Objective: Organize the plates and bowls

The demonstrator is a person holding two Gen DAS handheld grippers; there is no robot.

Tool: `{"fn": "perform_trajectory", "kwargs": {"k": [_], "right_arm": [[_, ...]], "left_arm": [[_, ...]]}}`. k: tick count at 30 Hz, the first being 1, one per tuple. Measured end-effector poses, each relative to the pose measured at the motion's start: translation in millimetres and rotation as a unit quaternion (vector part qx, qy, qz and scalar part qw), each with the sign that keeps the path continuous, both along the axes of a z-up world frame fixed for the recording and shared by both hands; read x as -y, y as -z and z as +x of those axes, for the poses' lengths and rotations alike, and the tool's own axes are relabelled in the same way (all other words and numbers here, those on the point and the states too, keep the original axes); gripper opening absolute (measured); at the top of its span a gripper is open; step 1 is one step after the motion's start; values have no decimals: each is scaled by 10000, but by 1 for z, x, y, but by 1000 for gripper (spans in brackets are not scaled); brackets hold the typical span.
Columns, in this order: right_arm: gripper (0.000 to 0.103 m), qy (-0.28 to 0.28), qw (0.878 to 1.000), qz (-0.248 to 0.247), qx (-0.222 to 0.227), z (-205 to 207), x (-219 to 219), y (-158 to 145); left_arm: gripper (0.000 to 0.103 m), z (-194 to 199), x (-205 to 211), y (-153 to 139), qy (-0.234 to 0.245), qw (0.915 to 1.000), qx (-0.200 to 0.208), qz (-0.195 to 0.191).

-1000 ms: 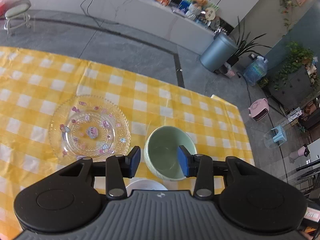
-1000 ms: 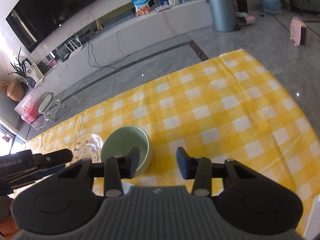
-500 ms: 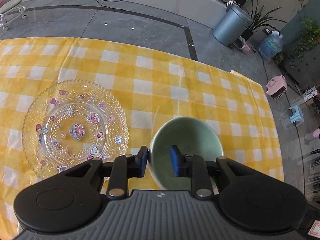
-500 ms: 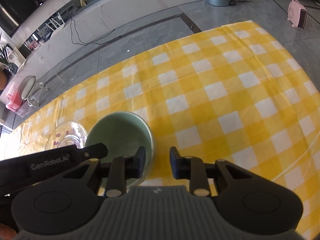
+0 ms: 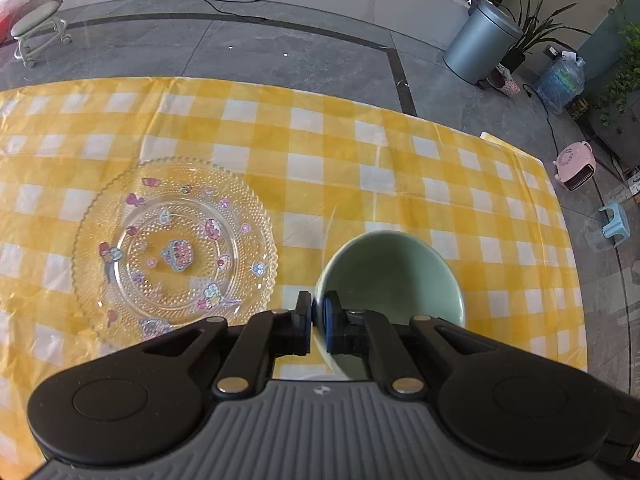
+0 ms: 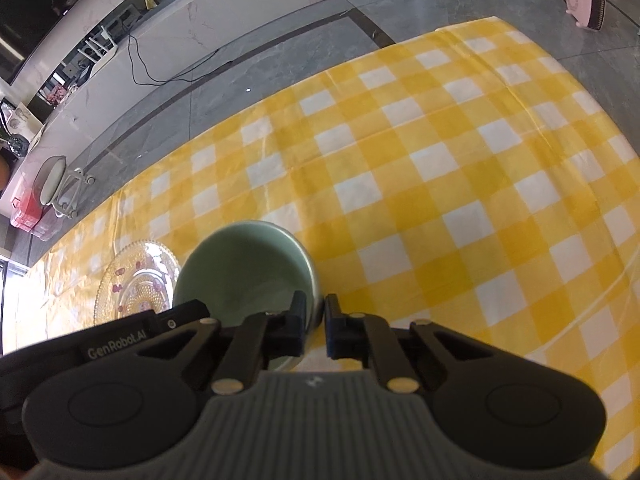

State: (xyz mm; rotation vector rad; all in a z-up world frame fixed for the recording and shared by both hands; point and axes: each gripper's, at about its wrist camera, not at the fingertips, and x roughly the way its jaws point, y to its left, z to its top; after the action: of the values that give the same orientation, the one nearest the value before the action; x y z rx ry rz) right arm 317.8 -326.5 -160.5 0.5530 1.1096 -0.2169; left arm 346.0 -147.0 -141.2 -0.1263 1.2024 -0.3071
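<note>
A pale green bowl [image 5: 394, 276] stands on the yellow checked tablecloth [image 5: 360, 152]. My left gripper [image 5: 317, 312] is shut on the bowl's left rim, one pad outside the wall and one inside. In the right wrist view the same green bowl [image 6: 244, 268] shows with my right gripper [image 6: 316, 314] shut on its right rim. The left gripper's black body [image 6: 120, 340] appears at the bowl's far side there. A clear glass plate [image 5: 174, 250] with small coloured pictures lies flat to the left of the bowl, a small gap between them.
A glass plate [image 6: 136, 284] edge shows behind the bowl in the right wrist view. The table's right edge [image 5: 560, 216] drops to a grey tiled floor. Beyond stand a grey bin [image 5: 480, 40], a pink heater [image 5: 574, 164], a small stool [image 5: 38, 26] and potted plants.
Both grippers came down toward the green bowl and their jaws went from wide apart to pinched on its rim, left on the left side, right on the right side.
</note>
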Motion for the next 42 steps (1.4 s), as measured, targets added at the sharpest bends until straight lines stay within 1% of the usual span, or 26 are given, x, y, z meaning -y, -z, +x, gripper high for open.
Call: {"fn": "perform_trajectory", "kwargs": {"k": [6, 9, 16, 20, 23, 26, 29, 33, 37, 42], "right_arm": [[5, -80, 9998, -43, 183, -15, -4, -21], [5, -105, 9995, -26, 311, -28, -7, -34], [5, -222, 9974, -77, 684, -73, -22, -77], [5, -340, 9962, -92, 794, -100, -37, -100], [5, -377, 9953, -25, 894, -124, -47, -112], [5, -470, 9935, -92, 1036, -147, -62, -125], [5, -594, 9912, -188, 1169, -170, -78, -136], [5, -722, 9895, -73, 1252, -194, -98, -142], [5, -887, 9865, -87, 1370, -214, -125, -149], [5, -1129, 9831, -46, 1441, -228, -157, -154]], "left_arm": [[6, -19, -5, -26, -55, 9998, 197, 14], [7, -34, -9, -44, -37, 9994, 339, 16], [7, -81, -27, -90, -87, 9976, 688, -34], [7, -109, -40, -108, -144, 9971, 752, -6], [7, -130, -54, -120, -253, 9962, 825, -83], [7, -151, -68, -129, -343, 9949, 939, -137], [7, -171, -86, -136, -449, 9940, 962, -249], [7, -196, -111, -144, -635, 9923, 1031, -263], [7, -214, -137, -149, -835, 9902, 1089, -267], [7, -228, -177, -147, -1163, 9877, 972, -391]]}}
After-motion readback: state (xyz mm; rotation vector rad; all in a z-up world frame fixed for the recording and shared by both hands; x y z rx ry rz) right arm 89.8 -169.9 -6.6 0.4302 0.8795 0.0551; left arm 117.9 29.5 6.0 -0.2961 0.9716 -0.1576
